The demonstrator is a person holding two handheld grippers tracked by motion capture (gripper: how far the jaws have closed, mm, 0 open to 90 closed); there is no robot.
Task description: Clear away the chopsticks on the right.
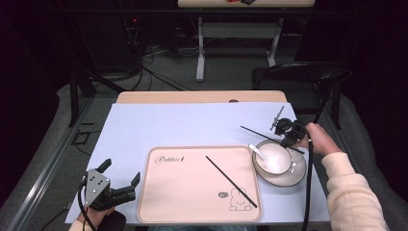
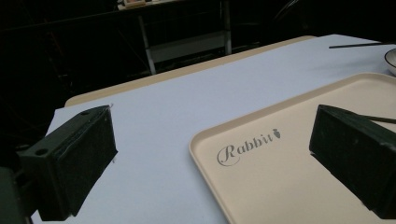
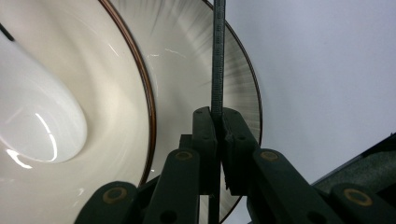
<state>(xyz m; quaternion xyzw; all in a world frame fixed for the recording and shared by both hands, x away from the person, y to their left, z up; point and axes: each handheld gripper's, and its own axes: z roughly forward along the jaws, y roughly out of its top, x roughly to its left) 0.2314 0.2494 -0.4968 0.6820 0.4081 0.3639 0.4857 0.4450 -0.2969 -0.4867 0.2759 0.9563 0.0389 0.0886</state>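
- A black chopstick [image 3: 217, 56] is pinched between the closed jaws of the right gripper [image 1: 288, 131]; in the right gripper view it runs straight up from between the 2 pads, across the plate rim.
- In the high view this held chopstick [image 1: 264, 136] slants from the far left, above the blue mat, to the near right over the bowl's far edge.
- The right gripper sits at the right side of the table, just past the bowl, with the person's right hand [image 1: 321, 139] behind it and a cream sleeve [image 1: 353, 192] trailing to the near right.
- Under the held chopstick stands a white bowl [image 1: 275, 161] on a plate [image 1: 296, 177] with a dark brown rim, just right of the tray.
- A white spoon [image 1: 256, 151] leans in the bowl at its left side.
- A 2nd black chopstick [image 1: 231, 181] lies diagonally on the beige tray [image 1: 159, 202], near a small rabbit drawing [image 1: 239, 201] at the tray's near right corner.
- The tray carries the word "Rabbit" [image 2: 247, 147] at its far left corner and rests on a pale blue mat [image 1: 159, 125] covering the wooden table [image 1: 192, 96].
- The left gripper [image 1: 120, 180] hovers at the near left, beside the tray's left edge, jaws spread wide with nothing between them.
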